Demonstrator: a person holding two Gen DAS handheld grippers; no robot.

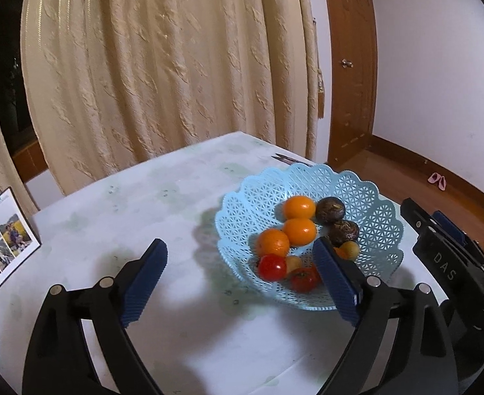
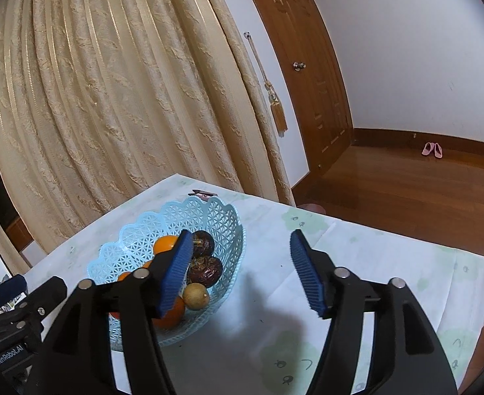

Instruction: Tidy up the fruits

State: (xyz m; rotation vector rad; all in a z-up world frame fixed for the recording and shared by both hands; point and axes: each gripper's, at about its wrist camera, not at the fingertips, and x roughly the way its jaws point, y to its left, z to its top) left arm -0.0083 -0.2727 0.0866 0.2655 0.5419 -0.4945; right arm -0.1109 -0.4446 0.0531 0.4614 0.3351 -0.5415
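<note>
A light blue lattice basket (image 1: 367, 197) stands on the white table (image 1: 143, 204). It holds three oranges (image 1: 299, 207), two red tomatoes (image 1: 272, 266), two dark brown fruits (image 1: 330, 210) and small yellow-brown fruits (image 1: 350, 248). My left gripper (image 1: 242, 263) is open and empty, its right finger over the basket's near rim. In the right wrist view the basket (image 2: 136, 247) lies left of my right gripper (image 2: 242, 266), which is open and empty above the table. A yellow-brown fruit (image 2: 195, 296) and dark fruits (image 2: 205, 271) show there.
A photo card (image 1: 1, 243) stands at the table's left edge. A small dark item (image 1: 284, 158) lies behind the basket. A beige curtain (image 1: 159, 65) hangs behind the table. A wooden door (image 2: 307, 65) and pink slippers (image 2: 432, 148) are at right.
</note>
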